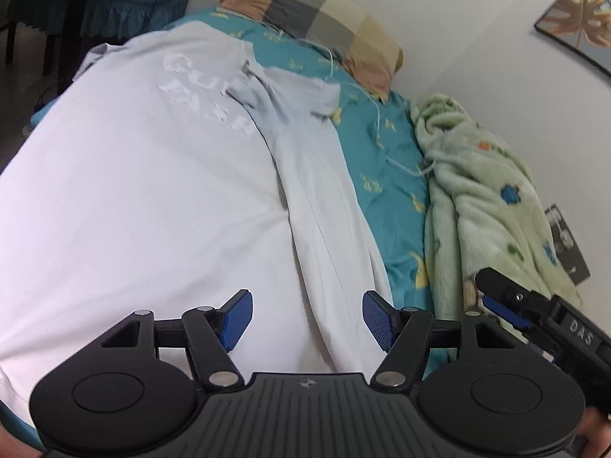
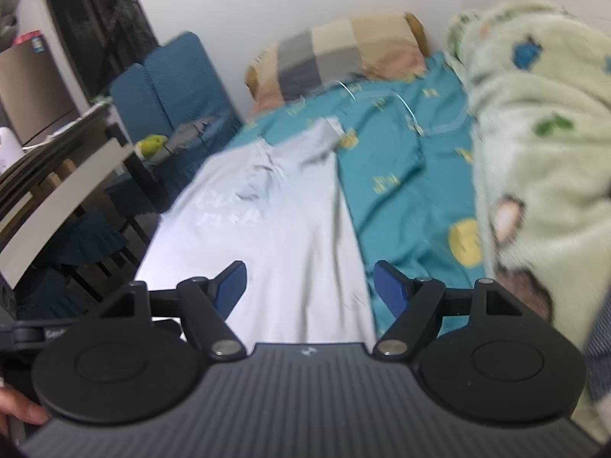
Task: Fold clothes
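A white T-shirt (image 1: 152,175) with faint raised lettering lies spread on a bed with a teal sheet (image 1: 385,160). Its right side is folded inward as a long strip (image 1: 324,206), with the sleeve (image 1: 301,91) lying on top. My left gripper (image 1: 307,318) is open and empty, hovering just above the shirt's near hem. My right gripper (image 2: 309,290) is open and empty, above the shirt's (image 2: 275,221) right edge beside the sheet (image 2: 401,175). The right gripper also shows at the right edge of the left wrist view (image 1: 534,309).
A checked pillow (image 1: 313,11) lies at the head of the bed against the wall. A green fleece blanket (image 1: 485,198) is heaped along the right side. A thin white cable (image 1: 378,114) lies on the sheet. Blue chairs (image 2: 168,87) and a desk (image 2: 57,160) stand left of the bed.
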Tool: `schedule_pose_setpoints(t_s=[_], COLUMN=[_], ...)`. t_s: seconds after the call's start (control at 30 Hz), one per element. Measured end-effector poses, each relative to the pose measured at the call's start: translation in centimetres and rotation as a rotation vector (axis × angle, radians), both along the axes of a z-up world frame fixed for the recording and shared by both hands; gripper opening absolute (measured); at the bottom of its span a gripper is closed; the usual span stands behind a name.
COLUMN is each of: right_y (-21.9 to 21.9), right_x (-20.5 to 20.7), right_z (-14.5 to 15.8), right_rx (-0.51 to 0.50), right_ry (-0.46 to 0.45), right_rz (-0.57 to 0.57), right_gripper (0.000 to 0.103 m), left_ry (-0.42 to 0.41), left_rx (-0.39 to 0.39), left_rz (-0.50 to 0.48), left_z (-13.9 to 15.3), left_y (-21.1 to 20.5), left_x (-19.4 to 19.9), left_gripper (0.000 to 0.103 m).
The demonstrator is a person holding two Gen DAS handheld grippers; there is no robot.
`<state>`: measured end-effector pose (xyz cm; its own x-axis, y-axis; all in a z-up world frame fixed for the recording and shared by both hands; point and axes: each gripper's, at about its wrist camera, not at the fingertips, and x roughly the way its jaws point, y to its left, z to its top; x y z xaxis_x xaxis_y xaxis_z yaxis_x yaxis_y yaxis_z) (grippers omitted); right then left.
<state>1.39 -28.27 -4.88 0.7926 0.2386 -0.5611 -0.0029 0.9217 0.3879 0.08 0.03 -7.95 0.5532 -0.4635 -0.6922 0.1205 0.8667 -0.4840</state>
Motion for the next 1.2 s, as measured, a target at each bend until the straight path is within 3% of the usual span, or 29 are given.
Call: schedule_pose_setpoints(t_s=[0.1, 0.4, 0.47, 0.53, 0.57, 0.73, 0.87, 0.97, 1.1, 1.2], right_y=[-0.4, -0.7, -0.9, -1.0, -1.0, -1.0, -1.1, -0.8, 0.4, 1.8], right_x=[0.9, 1.6, 1.9, 2.2, 2.4, 3.0, 3.3, 3.7, 4.7, 5.2], right_z=[-0.5, -0.9, -1.0, -1.2, -1.3, -1.8, -2.2, -2.4, -3.0, -3.6], right_rx=[0.021, 0.081, 0.088, 0.088, 0.087, 0.077, 0.081, 0.084, 0.076, 0.043], right_ry=[0.016, 0.016, 0.017, 0.026, 0.032, 0.059, 0.077, 0.088, 0.117, 0.136], right_rz=[-0.019, -0.023, -0.032, -0.038, -0.039, -0.034, -0.013, 0.005, 0.045, 0.09], right_gripper=[0.075, 0.075, 0.075, 0.075, 0.075, 0.075, 0.075, 0.075, 0.075, 0.075], left_ry=[0.013, 0.168, 0.215, 0.255, 0.251, 0.21, 0.223, 0.255, 0.379, 0.448], left_rx=[-0.015, -0.066, -0.088, -0.101, -0.093, -0.138, -0.164, -0.077, 0.044, 0.083], left_rz=[-0.054, -0.168, -0.196, -0.224, -0.234, -0.256, -0.215, -0.158, -0.098, -0.08], left_z=[-0.8, -5.1, -6.2, -7.3, -7.3, -4.3, -1.0, 0.2, -2.5, -4.4], left_y=[-1.0, -3.9, -4.6, -5.2, -5.5, -4.3, -0.8, 1.9, 3.9, 3.7], left_x=[-0.2, 0.2, 0.4, 0.4, 0.3, 0.1, 0.4, 0.7, 1.3, 2.2], left_gripper=[0.066, 0.062, 0.051, 0.012, 0.003, 0.002, 0.002, 0.002, 0.002, 0.002])
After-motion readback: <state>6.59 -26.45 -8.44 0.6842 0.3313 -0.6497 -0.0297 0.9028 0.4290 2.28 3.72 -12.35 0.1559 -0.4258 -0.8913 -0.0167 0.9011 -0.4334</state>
